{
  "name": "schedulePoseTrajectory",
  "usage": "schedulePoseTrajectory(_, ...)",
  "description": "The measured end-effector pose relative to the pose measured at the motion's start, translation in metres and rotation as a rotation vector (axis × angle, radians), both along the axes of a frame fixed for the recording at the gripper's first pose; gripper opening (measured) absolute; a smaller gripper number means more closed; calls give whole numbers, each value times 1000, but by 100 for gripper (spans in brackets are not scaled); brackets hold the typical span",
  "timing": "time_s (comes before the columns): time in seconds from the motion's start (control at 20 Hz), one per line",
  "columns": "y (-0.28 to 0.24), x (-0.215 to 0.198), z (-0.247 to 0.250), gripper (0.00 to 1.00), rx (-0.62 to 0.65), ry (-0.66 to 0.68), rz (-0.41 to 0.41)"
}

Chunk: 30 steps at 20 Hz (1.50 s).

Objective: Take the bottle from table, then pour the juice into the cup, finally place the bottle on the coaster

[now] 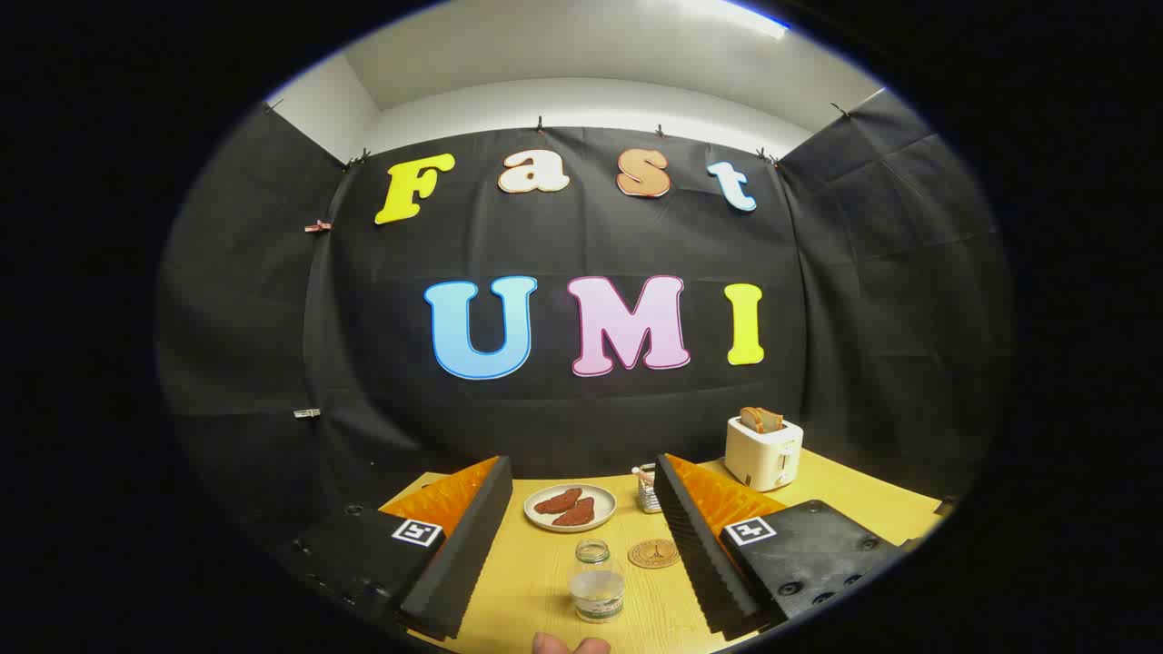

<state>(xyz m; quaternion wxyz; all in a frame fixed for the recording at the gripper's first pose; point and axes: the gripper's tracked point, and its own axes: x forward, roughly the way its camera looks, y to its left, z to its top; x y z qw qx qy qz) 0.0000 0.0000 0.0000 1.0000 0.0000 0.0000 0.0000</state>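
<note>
Tool (581, 545): fingers spread wide, holding nothing, one finger at left and one at right of the wooden counter (536, 581). One bottle (596, 581), clear, uncapped, with a little clear liquid in its lower part, stands upright on the counter between the two fingers, near, touching neither. One round coaster (653, 553) lies flat just right of the bottle and slightly farther, close to the right finger. One white plate (571, 508) sits farther back, left of centre, carrying two reddish-brown pieces of food (568, 507). One small wire basket (647, 490) stands right of the plate, partly hidden by the right finger. One white toaster (763, 451) at far right, with one slice of bread (760, 419) sticking out of its top. One fingertip of a person (563, 644) shows at the nearest edge, just in front of the bottle.
</note>
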Motion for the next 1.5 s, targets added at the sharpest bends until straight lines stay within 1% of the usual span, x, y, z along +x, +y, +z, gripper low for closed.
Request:
schedulePoseTrajectory(0.9, -3, -15, -4, 96, -5, 5, 7)
schedulePoseTrajectory(1.05, -7, -16, -13, 96, -15, -12, -7)
schedulePoseTrajectory(1.35, -13, -12, -78, 96, -3, 42, -24)
schedulePoseTrajectory(1.5, -18, -11, -111, 97, 15, 35, -54)
